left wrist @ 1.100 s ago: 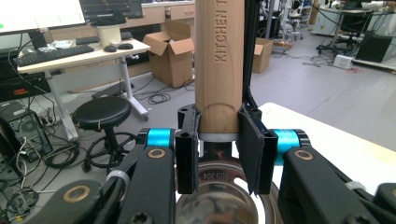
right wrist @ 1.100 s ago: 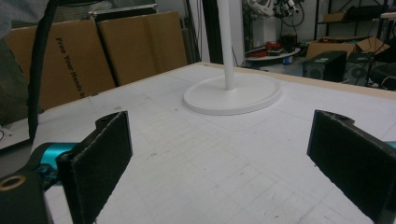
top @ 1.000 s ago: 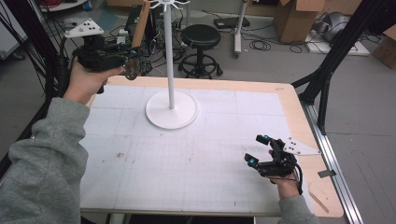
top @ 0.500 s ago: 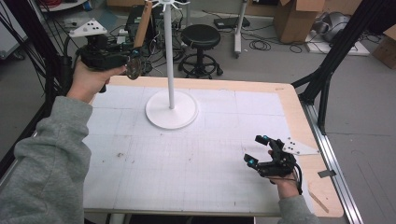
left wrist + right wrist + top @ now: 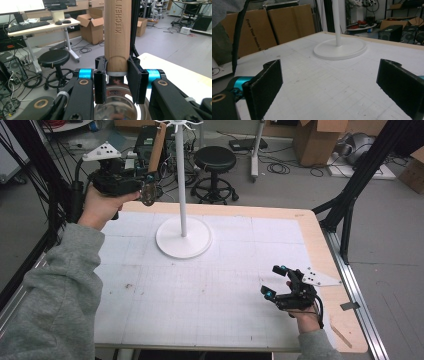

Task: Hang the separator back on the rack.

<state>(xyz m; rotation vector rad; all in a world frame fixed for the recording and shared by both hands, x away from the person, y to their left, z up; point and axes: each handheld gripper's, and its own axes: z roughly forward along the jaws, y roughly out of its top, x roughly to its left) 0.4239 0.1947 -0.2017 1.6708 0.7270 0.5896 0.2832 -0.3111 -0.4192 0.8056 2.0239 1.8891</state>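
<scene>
Left gripper (image 5: 117, 75) clamped the wooden-handled steel ladle (image 5: 117, 32) upright beside the white pole stand (image 5: 183, 237); right gripper (image 5: 329, 85) rested wide open on the table

Wooden handle (image 5: 117, 35) top beyond frame edge

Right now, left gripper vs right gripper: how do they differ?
The left gripper is shut on a wooden-handled utensil; the right gripper is open and holds nothing. The left one is raised off the table's far left corner, near the white stand; the right one sits low over the table's near right part. Both are black two-jaw grippers with blue parts at the jaws, each held in one hand.
</scene>
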